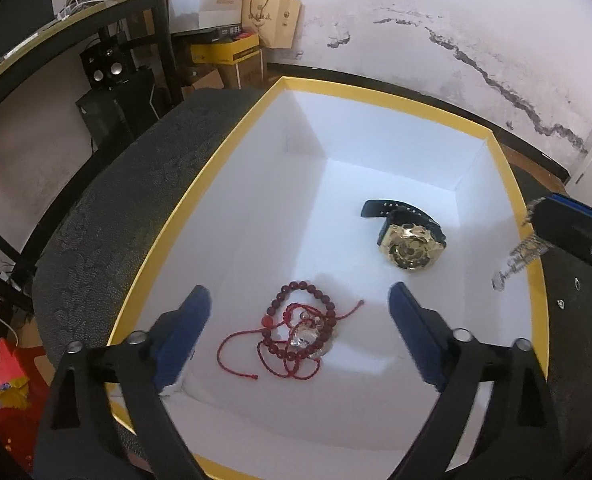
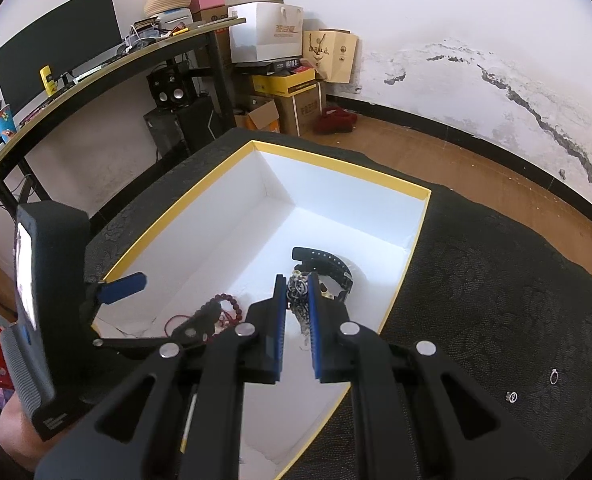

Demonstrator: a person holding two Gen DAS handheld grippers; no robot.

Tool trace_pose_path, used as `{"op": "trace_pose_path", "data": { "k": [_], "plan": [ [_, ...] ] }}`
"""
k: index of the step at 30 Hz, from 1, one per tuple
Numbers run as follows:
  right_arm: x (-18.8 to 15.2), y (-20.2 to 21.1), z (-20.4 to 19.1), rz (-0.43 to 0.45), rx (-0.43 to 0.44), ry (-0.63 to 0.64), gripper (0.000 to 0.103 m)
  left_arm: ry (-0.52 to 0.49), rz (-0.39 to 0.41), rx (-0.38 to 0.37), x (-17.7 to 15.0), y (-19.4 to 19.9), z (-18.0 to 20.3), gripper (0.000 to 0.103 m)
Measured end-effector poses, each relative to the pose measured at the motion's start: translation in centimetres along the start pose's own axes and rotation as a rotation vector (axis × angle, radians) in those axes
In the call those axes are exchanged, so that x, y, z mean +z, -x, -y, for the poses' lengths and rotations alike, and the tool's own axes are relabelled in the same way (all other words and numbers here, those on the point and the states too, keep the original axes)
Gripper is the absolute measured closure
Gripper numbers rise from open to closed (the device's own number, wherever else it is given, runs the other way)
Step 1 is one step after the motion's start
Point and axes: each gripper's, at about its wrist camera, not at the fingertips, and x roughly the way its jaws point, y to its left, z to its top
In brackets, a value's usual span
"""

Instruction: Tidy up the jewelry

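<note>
A yellow-rimmed white box (image 1: 168, 224) (image 2: 184, 204) sits on a black patterned cloth. Inside lie a gold watch with a black strap (image 1: 410, 244) (image 2: 328, 264) and a dark red bead bracelet tangled with red cord (image 1: 296, 332) (image 2: 228, 304). My left gripper (image 1: 300, 312) is open and empty, its fingers on either side of the bracelet just above it. My right gripper (image 2: 298, 286) is shut on a silvery chain bracelet (image 2: 298, 294) and holds it over the box's right side; the chain hangs from it in the left wrist view (image 1: 520, 256).
Two small rings (image 2: 553, 376) (image 2: 513, 397) lie on the black cloth (image 2: 496, 300) to the right of the box. A desk with a monitor (image 2: 56, 52), speakers and stacked cartons (image 2: 296, 92) stand behind. Wooden floor lies beyond the cloth.
</note>
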Motion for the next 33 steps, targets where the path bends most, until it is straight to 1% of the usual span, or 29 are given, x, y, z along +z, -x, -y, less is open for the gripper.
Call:
{"op": "trace_pose_path", "data": {
  "k": [4,10,15,19,21,26,30,33],
  "plan": [
    [0.1,-0.3,-0.1,-0.01,0.0,0.015,0.092,0.002,-0.01,-0.013,-0.3,0.4,0.1,0.009],
    [1.1,-1.0,-0.6,-0.029,0.007,0.049,0.092,0.008,0.005,-0.014,-0.6,1.4,-0.1,0.008],
    [2.2,-4.0,-1.2,-0.095,0.018,0.071,0.092,0.027,0.004,-0.015,-0.8,2.1,-0.2,0.008],
    [3.1,-7.6,-1.7,-0.17,0.024,0.095,0.092,0.022,0.006,-0.023,-1.2,2.4,-0.4,0.008],
    [3.1,-8.7,-1.7,-0.194,0.016,0.098,0.092,0.026,-0.007,-0.03,-1.4,2.3,-0.7,0.008],
    [2.9,-11.9,-1.4,-0.28,-0.001,0.088,0.092,0.044,0.002,-0.03,-1.1,2.5,-1.3,0.008],
    [2.8,-12.7,-1.2,-0.302,-0.014,0.093,0.092,0.04,-0.005,-0.041,-1.0,2.3,-1.4,0.008],
    [2.9,-12.5,-1.1,-0.293,-0.023,0.097,0.092,0.039,-0.003,-0.045,-0.9,2.5,-1.6,0.008]
  ]
}}
